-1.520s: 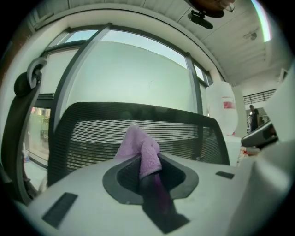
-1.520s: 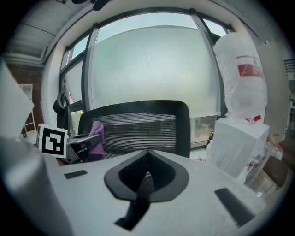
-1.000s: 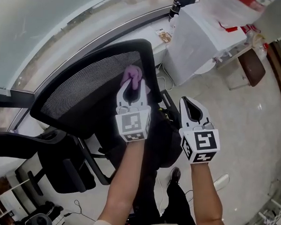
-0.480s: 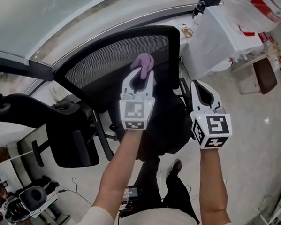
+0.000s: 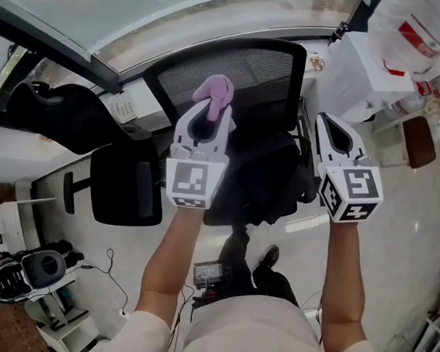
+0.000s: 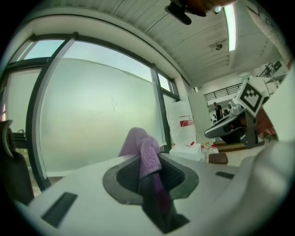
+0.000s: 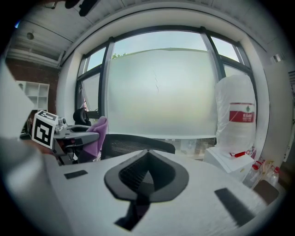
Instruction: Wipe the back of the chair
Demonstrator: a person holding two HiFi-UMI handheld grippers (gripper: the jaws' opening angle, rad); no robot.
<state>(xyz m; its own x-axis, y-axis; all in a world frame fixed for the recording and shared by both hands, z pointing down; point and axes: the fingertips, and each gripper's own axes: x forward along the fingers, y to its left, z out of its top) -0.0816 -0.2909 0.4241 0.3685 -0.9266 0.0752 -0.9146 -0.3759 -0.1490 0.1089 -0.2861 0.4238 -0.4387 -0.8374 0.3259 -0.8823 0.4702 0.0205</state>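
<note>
While the black chair [image 5: 244,68] stands at the far side with its mesh back turned towards the person, the left gripper [image 5: 208,113] is held up in front of that back; the right gripper [image 5: 331,135] hangs to its right, jaws together on nothing; the left jaws are clamped on a purple cloth [image 5: 214,90], which overlaps the mesh, though contact cannot be told.
</note>
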